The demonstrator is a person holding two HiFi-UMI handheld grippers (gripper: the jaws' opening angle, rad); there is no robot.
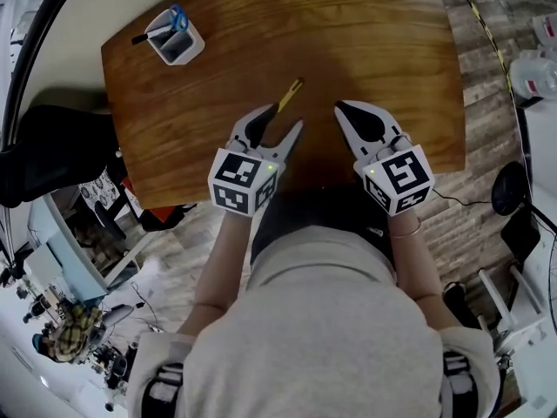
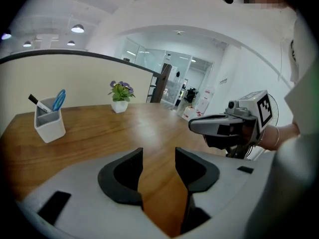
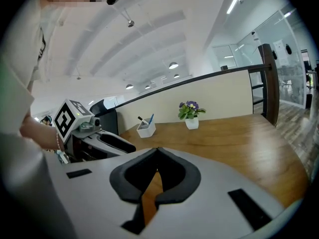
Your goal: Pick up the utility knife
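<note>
Approach stage in hand; no grasp made yet. The slim yellow-and-black utility knife (image 1: 290,95) lies flat on the brown wood-grain table (image 1: 374,50), slanted, with its near end just ahead of the left tongs (image 1: 280,124). It does not show in either gripper view, so whether the tongs touch it cannot be confirmed.

Left tongs (image 2: 158,153): jaws stand apart, with only bare table surface visible in the gap and nothing between the pads. They are tilted down towards the table and roughly in line with the knife.

Right tongs (image 3: 158,149): jaw tips meet, with nothing held. In the head view they sit near the knife, off to its right (image 1: 341,107), and appear to have no part in the pick.

Other items are well clear of the work: a white rectangular pen holder (image 1: 177,42) with a blue-handled tool and a dark pen at the far left corner, and a small potted plant with purple flowers in a white pot (image 2: 120,94) at the far edge.

Assessment of the next move: the left tongs need to go forward and down until the knife body sits between the open jaws, straddling it across its narrow width, then close. The handle is thin and lies flat, so the pads must get low to the table. A shallow bite risks pushing the knife along the surface instead of gripping it.
</note>
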